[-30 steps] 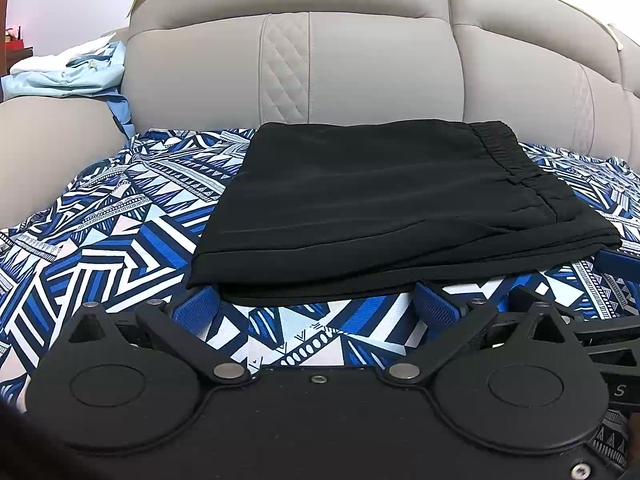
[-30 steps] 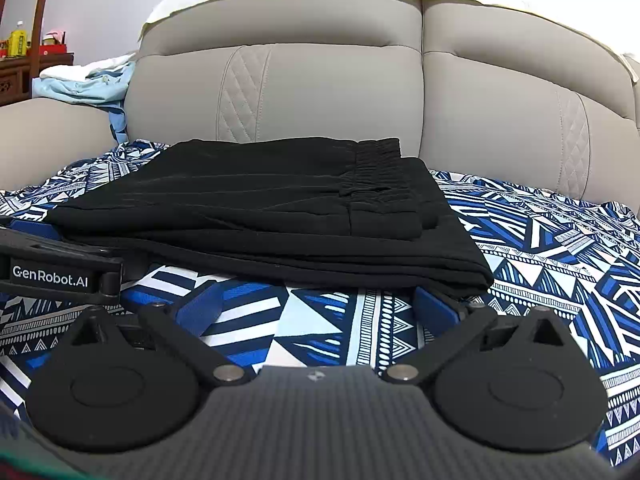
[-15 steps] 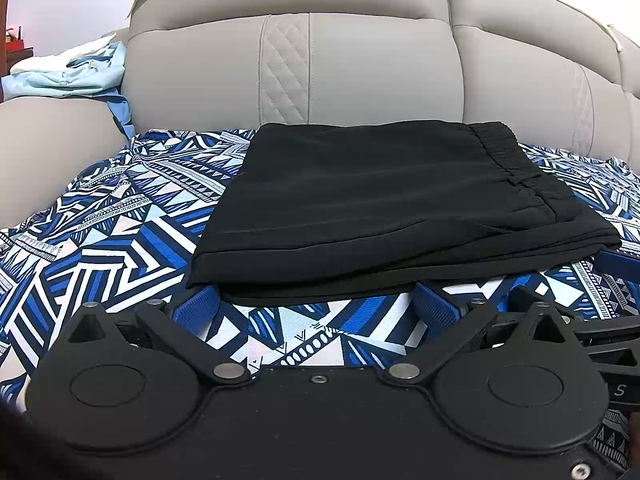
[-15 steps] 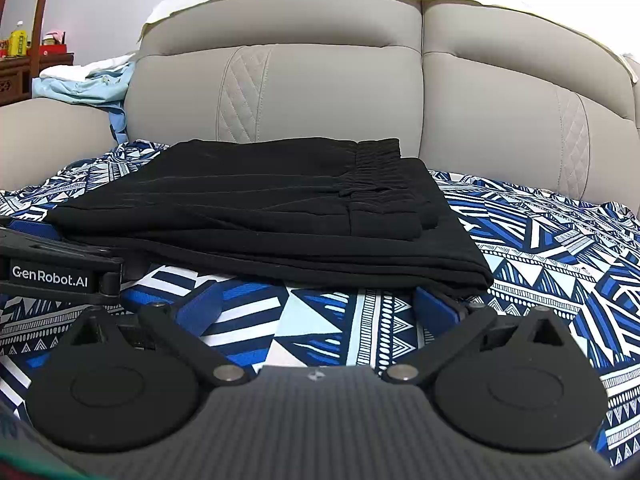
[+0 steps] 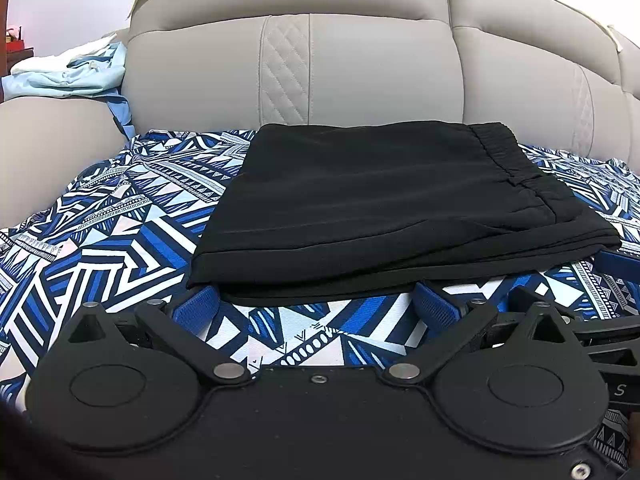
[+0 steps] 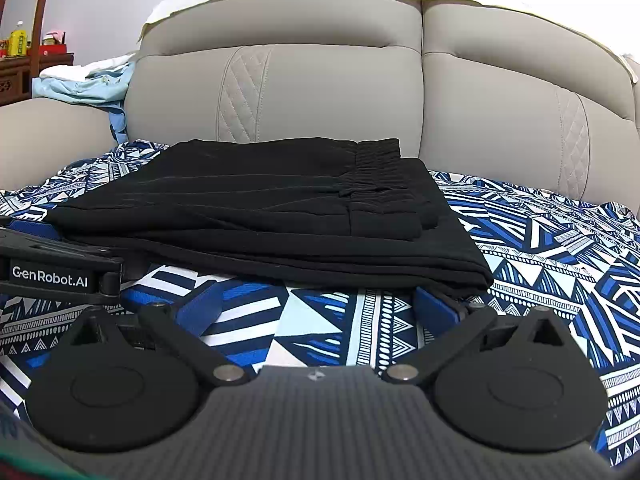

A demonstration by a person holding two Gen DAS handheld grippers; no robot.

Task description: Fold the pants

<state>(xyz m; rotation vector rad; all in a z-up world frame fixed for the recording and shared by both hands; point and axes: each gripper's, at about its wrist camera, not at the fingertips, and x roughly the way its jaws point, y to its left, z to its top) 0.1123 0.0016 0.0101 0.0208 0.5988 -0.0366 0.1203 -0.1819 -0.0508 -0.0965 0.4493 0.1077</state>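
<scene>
Black pants (image 5: pixel 380 200) lie folded in a flat rectangle on the blue and white patterned sheet (image 5: pixel 100 240), waistband to the right. My left gripper (image 5: pixel 316 304) rests open just in front of the near edge, its blue pads (image 5: pixel 196 306) wide apart with only sheet between them. In the right wrist view the same pants (image 6: pixel 260 216) lie ahead, and my right gripper (image 6: pixel 316 304) is open at their near right corner, nothing held. The left gripper's body (image 6: pixel 52 272) shows at the left edge of that view.
A grey padded headboard (image 5: pixel 360 68) rises right behind the pants. Light blue and white clothes (image 5: pixel 68 72) are heaped on the padded side at the left. A wooden shelf with bottles (image 6: pixel 20 48) stands far left.
</scene>
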